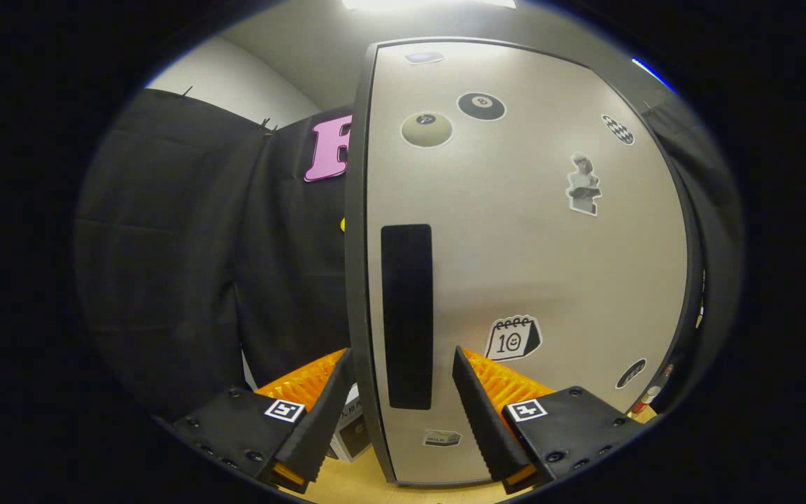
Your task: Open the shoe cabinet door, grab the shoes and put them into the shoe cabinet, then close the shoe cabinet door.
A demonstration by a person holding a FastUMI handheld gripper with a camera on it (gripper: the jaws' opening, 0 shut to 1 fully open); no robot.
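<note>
The shoe cabinet door (557,266) stands upright just ahead, a pale grey panel with a dark rim and several stickers. A tall black handle (406,315) runs down it near its left edge. My gripper (403,409) is open, its fingers straddling that edge low down. The left finger (322,413) lies just outside the door's rim. The right finger (483,413) rests in front of the panel, right of the handle. The handle's lower end sits between the fingers, and neither finger visibly presses on it.
Black cloth (186,266) hangs left of and behind the cabinet. A small pale box (348,430) sits low beside the door's left rim, on a light wooden surface (368,486). A small bottle (644,400) shows at the door's lower right.
</note>
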